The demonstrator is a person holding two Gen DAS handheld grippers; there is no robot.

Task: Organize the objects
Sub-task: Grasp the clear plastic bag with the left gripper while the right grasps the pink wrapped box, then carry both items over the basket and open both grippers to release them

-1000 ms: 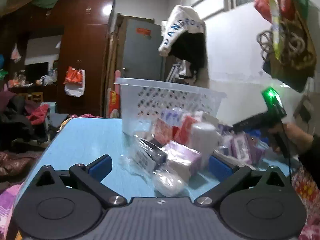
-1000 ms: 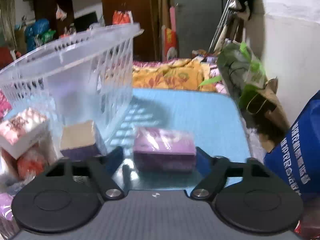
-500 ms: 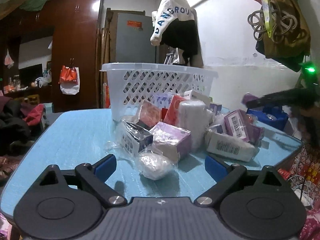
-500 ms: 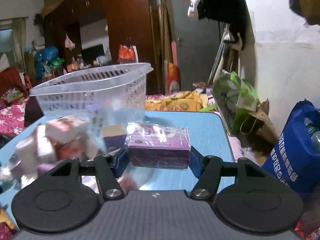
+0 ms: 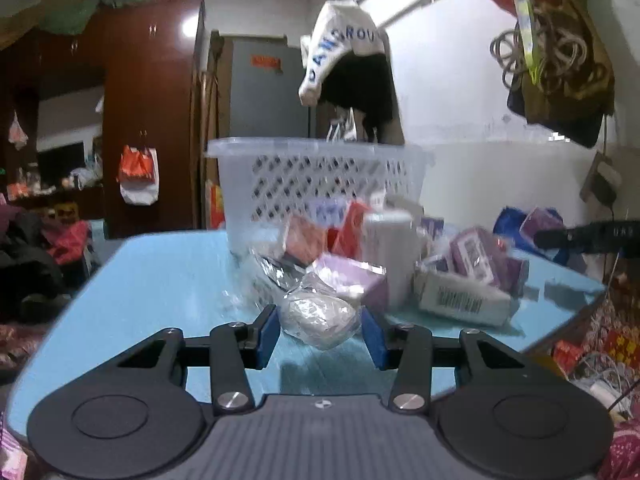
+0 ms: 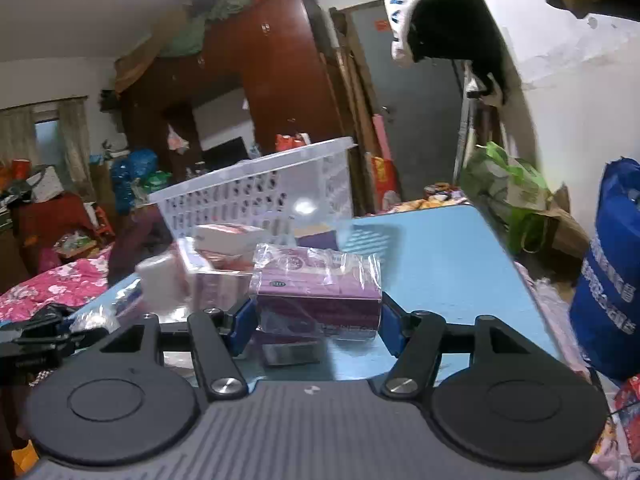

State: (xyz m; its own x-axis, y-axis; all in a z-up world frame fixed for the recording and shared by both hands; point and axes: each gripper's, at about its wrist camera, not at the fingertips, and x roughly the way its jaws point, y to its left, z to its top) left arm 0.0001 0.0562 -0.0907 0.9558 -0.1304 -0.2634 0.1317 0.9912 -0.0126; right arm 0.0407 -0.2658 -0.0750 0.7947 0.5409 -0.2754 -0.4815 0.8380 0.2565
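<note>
The left claw [image 5: 320, 330] is closing around a white pouch in clear wrap [image 5: 320, 316] that lies on the blue bench [image 5: 160, 280], before the white basket [image 5: 320, 176]. The right claw [image 6: 314, 322] grips a purple box [image 6: 316, 292] above the bench.

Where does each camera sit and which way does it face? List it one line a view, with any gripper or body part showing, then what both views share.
Left wrist: on the left gripper, facing the white basket across the blue table; its jaws are closing around a clear-wrapped white packet.
Right wrist: on the right gripper, clamping a purple box, facing the wardrobe.
Shared: basket, table, item pile, hanging jacket; each glimpses the other gripper.
</note>
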